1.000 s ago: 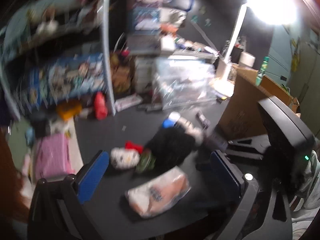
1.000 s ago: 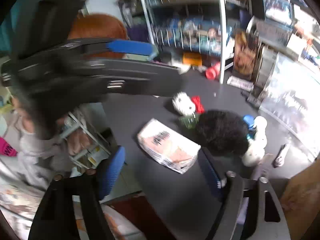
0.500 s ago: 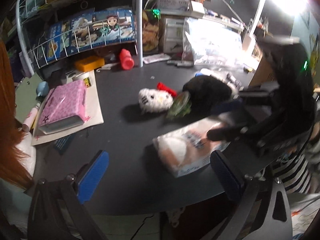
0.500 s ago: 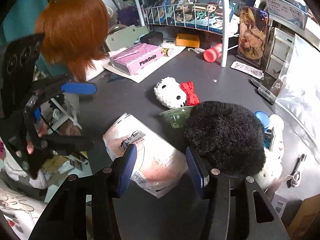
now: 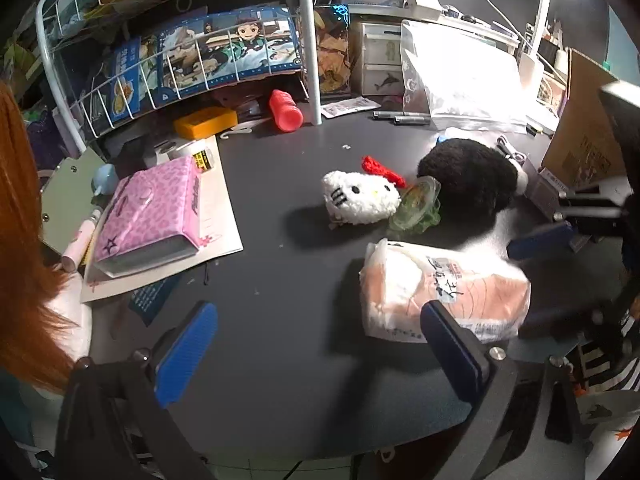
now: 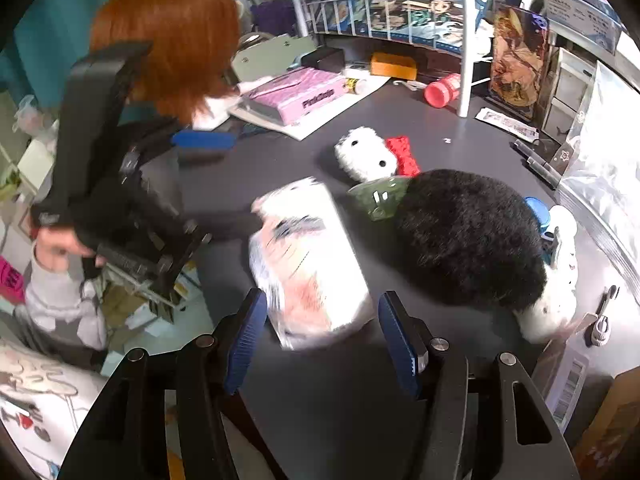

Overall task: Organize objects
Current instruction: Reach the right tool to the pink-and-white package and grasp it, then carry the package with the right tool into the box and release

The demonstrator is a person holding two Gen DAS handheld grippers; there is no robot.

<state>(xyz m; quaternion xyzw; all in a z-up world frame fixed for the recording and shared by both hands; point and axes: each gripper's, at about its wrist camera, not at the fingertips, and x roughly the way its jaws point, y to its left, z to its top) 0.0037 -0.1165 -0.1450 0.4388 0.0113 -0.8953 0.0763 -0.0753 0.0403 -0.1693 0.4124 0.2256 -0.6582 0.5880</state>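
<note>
I have the right claw (image 6: 322, 342) opening astride the pack's (image 6: 310, 260) near end, pads not pressing — left claw (image 5: 320, 354) wide over bare surface (image 5: 280, 280), ready to assist.

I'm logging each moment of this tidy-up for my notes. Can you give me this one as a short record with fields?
surface: dark desk
nearest item: plastic-wrapped pack, lying flat
right gripper: jaws opening, either side of the pack's near end, not gripping
left gripper: open, nothing between its fingers
behind the pack: white plush, green cup, black plush
left side of the desk: pink box on paper
</note>
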